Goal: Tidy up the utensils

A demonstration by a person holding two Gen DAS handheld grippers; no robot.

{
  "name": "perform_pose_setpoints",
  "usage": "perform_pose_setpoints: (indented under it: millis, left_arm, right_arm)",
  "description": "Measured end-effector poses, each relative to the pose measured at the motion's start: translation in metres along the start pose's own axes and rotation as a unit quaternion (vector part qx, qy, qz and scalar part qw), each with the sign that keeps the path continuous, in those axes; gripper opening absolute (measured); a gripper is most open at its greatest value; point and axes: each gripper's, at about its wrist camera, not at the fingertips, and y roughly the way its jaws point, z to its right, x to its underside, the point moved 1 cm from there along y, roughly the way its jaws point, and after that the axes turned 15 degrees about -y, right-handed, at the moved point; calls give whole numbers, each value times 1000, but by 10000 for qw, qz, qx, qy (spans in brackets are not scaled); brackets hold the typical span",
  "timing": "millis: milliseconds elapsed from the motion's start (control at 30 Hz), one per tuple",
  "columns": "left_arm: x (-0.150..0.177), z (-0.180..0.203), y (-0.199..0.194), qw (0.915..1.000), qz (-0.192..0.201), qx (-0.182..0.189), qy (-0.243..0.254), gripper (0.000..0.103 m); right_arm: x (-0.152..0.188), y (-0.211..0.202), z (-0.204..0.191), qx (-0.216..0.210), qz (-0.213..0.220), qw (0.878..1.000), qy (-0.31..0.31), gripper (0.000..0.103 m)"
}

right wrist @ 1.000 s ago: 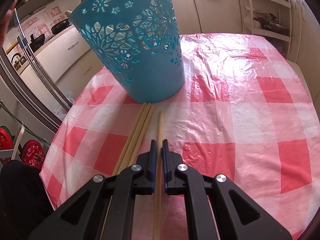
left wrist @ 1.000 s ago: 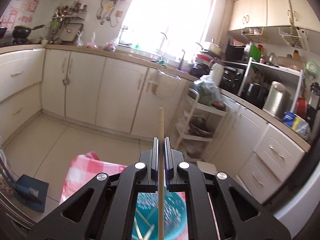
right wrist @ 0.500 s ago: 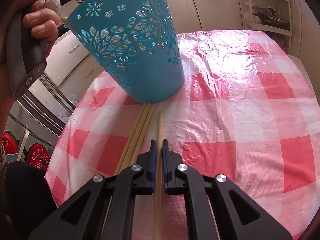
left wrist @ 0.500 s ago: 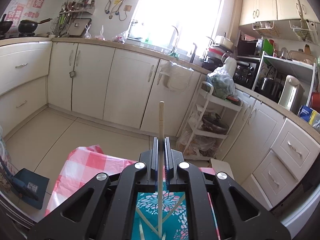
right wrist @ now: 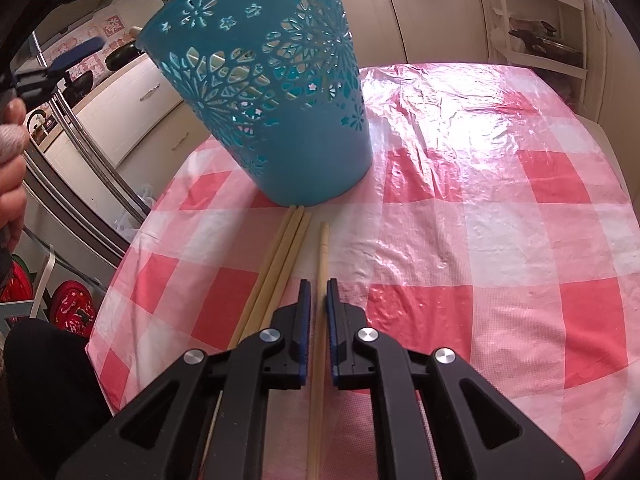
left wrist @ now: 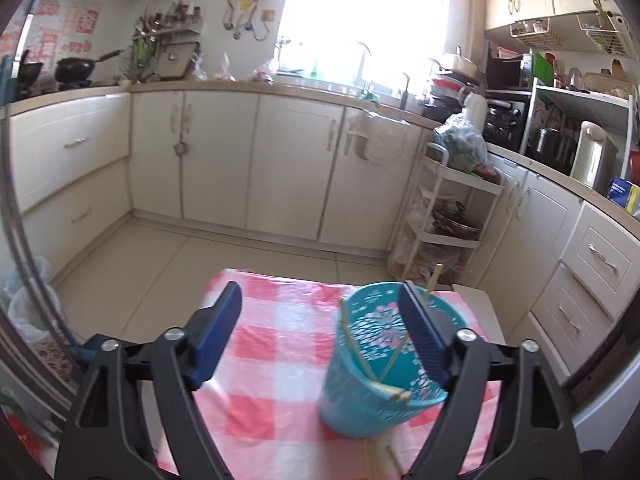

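A teal cut-out basket stands on the red-and-white checked tablecloth. In the left wrist view the basket holds several wooden chopsticks. My left gripper is open wide and empty, above the table, its right finger over the basket's rim. My right gripper is narrowly closed around a single chopstick that lies on the cloth just before the basket. A bundle of three chopsticks lies beside it on the left.
Kitchen cabinets and a white shelf trolley stand beyond the table. A fridge edge and a hand on the left gripper's handle show at the left of the right wrist view.
My left gripper was shut on a chopstick over the basket; it has opened and the chopstick now lies in the basket. The right gripper has stayed on its chopstick.
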Motion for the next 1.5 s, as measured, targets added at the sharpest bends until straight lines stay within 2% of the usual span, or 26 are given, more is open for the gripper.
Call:
perform_pose_setpoints:
  millis: [167, 267, 333, 433, 567, 667, 767, 833, 900, 1033, 1133, 1267, 1367, 1500]
  left_arm:
    - [7, -47, -14, 9983, 114, -301, -495, 87]
    - [14, -76, 1, 9931, -223, -721, -896, 87]
    - [12, -86, 5, 9908, -375, -729, -1078, 87]
    - [12, -89, 2, 9916, -248, -807, -980, 88]
    - [13, -94, 9, 9898, -426, -845, -1064, 88]
    - [15, -97, 16, 9878, -551, -948, -1103, 89]
    - [16, -100, 21, 9863, -656, -974, -1161, 89]
    - [17, -100, 21, 9860, -677, -975, -1167, 89]
    - [17, -100, 21, 9863, -669, -981, -1143, 89]
    - [19, -102, 22, 9862, -682, -988, -1143, 89]
    - [20, -103, 23, 9856, -715, -963, -1191, 89]
    - [21, -102, 23, 9856, -725, -954, -1191, 89]
    - [22, -100, 22, 9860, -727, -936, -1173, 89]
    - [22, -100, 21, 9858, -726, -924, -1195, 89]
  right_arm:
    - [-2, 0, -9, 117, -101, 9996, -243, 17]
    - [-1, 0, -14, 258, -128, 9987, -411, 17]
    - [-2, 1, -17, 316, -141, 9983, -473, 19]
    - [-5, 3, -17, 381, -165, 9979, -491, 19]
    - [-6, 6, -20, 510, -234, 9964, -632, 18]
    - [-6, 6, -31, 937, -380, 9892, -1059, 10]
    - [-4, 5, -37, 1184, -483, 9838, -1255, 7]
    - [-2, 1, -31, 1098, -528, 9866, -1086, 6]
    - [-1, -7, -18, 707, -466, 9945, -610, 6]
    - [-8, -46, -5, 7, 200, 9998, -10, 6]
    - [-29, -81, -9, -345, 784, 9963, 111, 6]
    - [-70, -118, -17, -660, 1531, 9858, 189, 6]
    - [-116, -136, -24, -718, 2127, 9744, 139, 6]
    - [-175, -131, -33, -455, 2650, 9631, -77, 6]
